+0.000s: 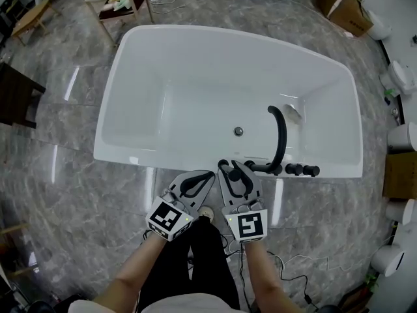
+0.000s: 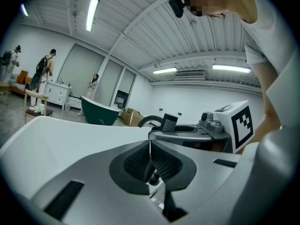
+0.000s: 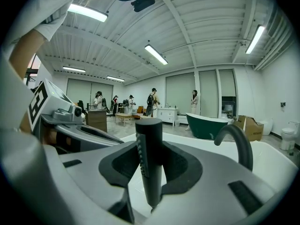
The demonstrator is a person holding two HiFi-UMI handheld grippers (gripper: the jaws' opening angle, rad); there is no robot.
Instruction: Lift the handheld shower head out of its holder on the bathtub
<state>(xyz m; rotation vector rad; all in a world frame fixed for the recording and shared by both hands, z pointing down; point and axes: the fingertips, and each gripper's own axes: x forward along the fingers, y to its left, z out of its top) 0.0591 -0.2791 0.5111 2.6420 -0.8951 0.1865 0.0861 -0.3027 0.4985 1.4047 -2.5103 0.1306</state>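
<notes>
The handheld shower head (image 3: 149, 149), a matte black cylinder with a narrow strip of fine nozzles down one side, stood upright in the right gripper (image 1: 236, 169). That gripper's ribbed black pads pinched the shower head from both sides, partway down its length. It sat just above the near rim of the bathtub (image 1: 130, 152), immediately left of the faucet. Whether its lower end was clear of the holder could not be made out.

The faucet's spout (image 1: 281, 132) was a slim black tube that arched up and over the basin. Two stubby black knobs (image 1: 303, 169) sat on the rim beside it.

The left gripper (image 2: 150, 149) was just beside the right one, its textured pads pressed together on nothing.

The tub was glossy white with rounded corners and a small round metal drain (image 1: 238, 131) on its bottom. It stood on a polished floor (image 1: 65, 194) of grey veined stone.
</notes>
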